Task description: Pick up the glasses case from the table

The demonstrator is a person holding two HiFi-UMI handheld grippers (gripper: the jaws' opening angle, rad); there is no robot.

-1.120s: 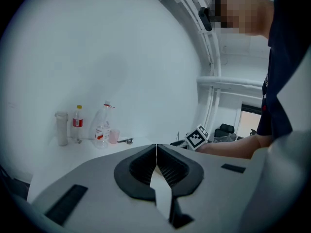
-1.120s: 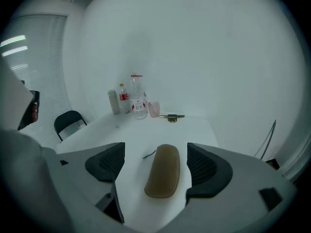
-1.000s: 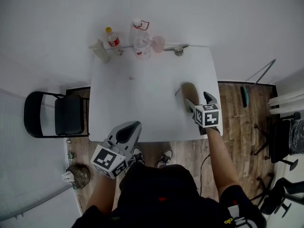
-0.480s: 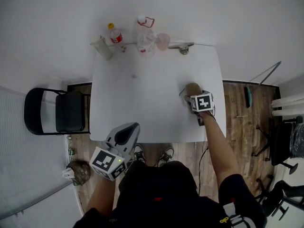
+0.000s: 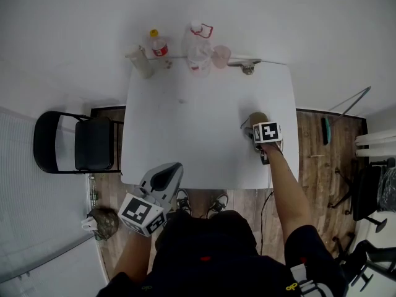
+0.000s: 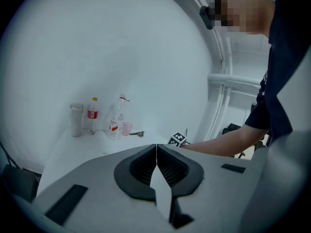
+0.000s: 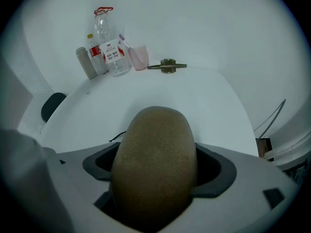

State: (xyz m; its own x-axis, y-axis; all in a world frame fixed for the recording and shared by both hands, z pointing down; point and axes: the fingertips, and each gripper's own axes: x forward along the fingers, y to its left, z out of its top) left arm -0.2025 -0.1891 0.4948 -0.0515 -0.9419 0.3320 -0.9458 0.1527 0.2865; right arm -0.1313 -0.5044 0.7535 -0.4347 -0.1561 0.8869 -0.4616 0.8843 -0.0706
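Note:
The glasses case [image 5: 255,117], a brown oval shell, lies near the right edge of the white table [image 5: 185,135]. My right gripper [image 5: 260,127] points steeply down over it. In the right gripper view the case [image 7: 155,130] fills the gap between the two grey jaws of that gripper [image 7: 158,168], which have just been opening and stand wide round it. I see no clear squeeze on its sides. My left gripper [image 5: 174,167] hangs off the table's near edge, and in its own view that gripper [image 6: 156,148] is shut with nothing in it.
Along the table's far edge stand a grey cylinder [image 5: 141,60], a small red-label bottle [image 5: 159,45], a big clear bottle [image 5: 199,42], a pink cup [image 5: 220,56] and a metal fitting [image 5: 247,67]. A black folding chair [image 5: 93,144] stands left of the table.
My right gripper has dropped and tipped downward onto the glasses case, so the case now sits between its jaws. The left gripper has sunk slightly by the near edge.

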